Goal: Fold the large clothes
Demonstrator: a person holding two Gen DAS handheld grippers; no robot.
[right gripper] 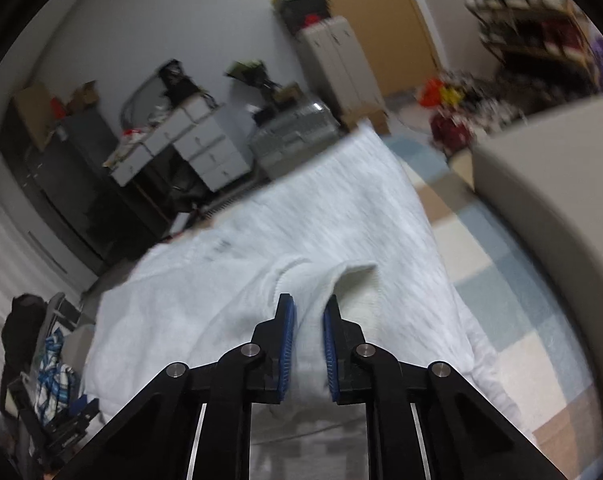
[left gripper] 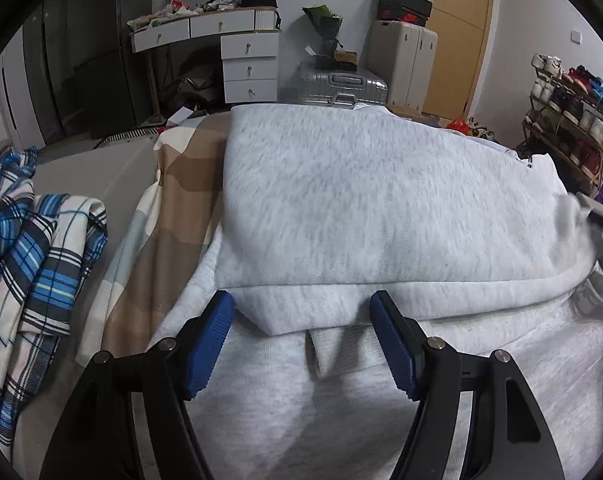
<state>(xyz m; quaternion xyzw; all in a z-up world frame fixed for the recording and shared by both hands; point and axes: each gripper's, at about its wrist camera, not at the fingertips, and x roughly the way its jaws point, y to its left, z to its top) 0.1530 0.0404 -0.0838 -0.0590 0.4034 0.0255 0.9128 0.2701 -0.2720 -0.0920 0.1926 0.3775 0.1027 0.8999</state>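
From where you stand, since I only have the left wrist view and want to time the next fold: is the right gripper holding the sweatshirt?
Observer: Yes, the right gripper is shut on a bunched fold of the grey sweatshirt.
Operator: What lies beside the garment on that side?
Observer: A grey cushioned furniture edge, on its right.
Operator: Anything under the cloth there?
Observer: The checked bedsheet, in blue, tan and cream squares.

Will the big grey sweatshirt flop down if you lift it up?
Probably yes: the grey sweatshirt already bends into soft folds, and it bunches between the right gripper. Looks thick, so likely a bit heavy. Left gripper is open.
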